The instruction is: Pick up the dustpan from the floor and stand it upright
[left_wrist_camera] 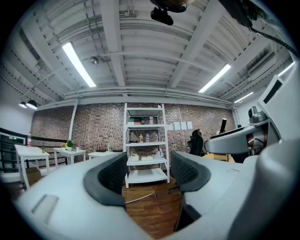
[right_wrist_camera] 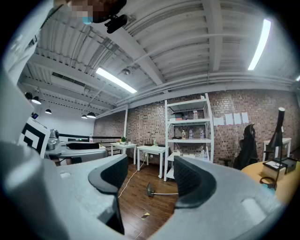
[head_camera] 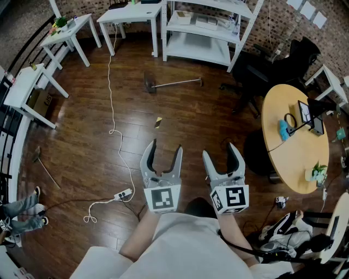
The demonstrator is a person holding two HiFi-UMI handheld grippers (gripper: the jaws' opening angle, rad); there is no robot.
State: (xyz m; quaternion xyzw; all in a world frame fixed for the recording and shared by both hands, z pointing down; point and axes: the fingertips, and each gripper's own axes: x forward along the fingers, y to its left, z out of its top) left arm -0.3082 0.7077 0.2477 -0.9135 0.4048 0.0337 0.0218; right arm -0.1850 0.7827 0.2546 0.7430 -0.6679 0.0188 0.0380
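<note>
The dustpan (head_camera: 150, 83) lies flat on the dark wooden floor far ahead of me, its long handle (head_camera: 180, 82) pointing right toward the white shelving. In the right gripper view the dustpan (right_wrist_camera: 148, 189) shows between the jaws, well beyond them. The left gripper view shows only the handle (left_wrist_camera: 140, 197), low on the floor. My left gripper (head_camera: 166, 150) and right gripper (head_camera: 220, 155) are held level, side by side, close to my body. Both are open with nothing between their pads (left_wrist_camera: 114, 177) (right_wrist_camera: 188, 182).
White shelving (head_camera: 202, 32) and white tables (head_camera: 128, 13) line the far wall. A white cable (head_camera: 113, 98) runs down the floor to a power strip (head_camera: 124, 193). A yellow scrap (head_camera: 158, 123) lies ahead. A black chair (head_camera: 256, 71) and a round wooden table (head_camera: 292, 136) stand at the right.
</note>
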